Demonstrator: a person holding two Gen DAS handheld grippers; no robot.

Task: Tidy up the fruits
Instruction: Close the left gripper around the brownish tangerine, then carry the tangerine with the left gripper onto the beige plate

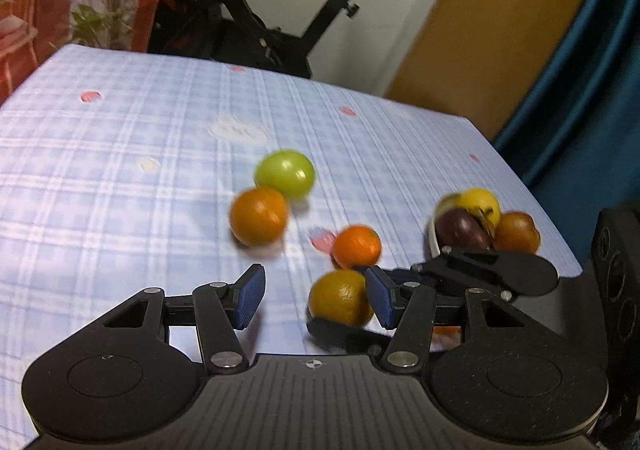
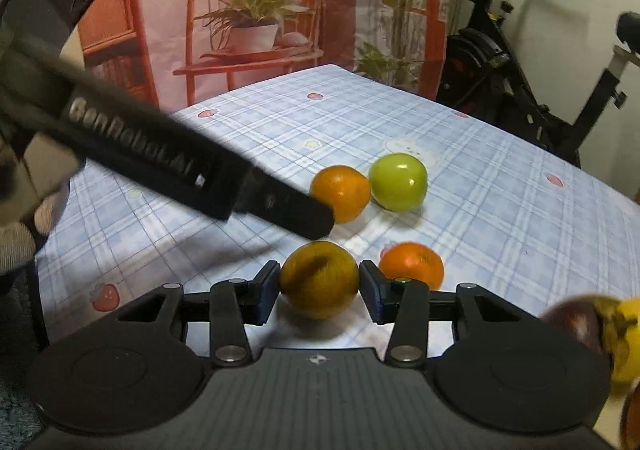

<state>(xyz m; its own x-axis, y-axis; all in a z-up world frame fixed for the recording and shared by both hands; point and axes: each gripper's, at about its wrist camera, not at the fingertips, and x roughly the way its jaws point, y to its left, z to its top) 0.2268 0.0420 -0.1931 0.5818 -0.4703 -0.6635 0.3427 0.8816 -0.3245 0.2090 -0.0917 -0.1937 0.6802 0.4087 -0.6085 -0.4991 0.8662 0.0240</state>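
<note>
Checked desk (image 1: 120,154), exercise bike (image 1: 248,14) behind. Right claw (image 2: 320,288) pinching orange (image 2: 319,280) on desk, near bowl (image 1: 434,238). Left claw (image 1: 316,296) spread, empty, just above desk.

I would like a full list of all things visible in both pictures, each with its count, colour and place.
dull orange fruit: one, between the right gripper's pads
bright orange fruit: one, just beside it
far orange fruit: one, mid-table
green fruit: one, touching the far orange fruit
bowl: one, white, at the table's edge, holding yellow, purple and brown fruit
tablecloth: one, blue checked
exercise bike: one, black, behind the table
left gripper: black, blue pads, nothing between them
right gripper: black, closed on the dull orange fruit
</note>
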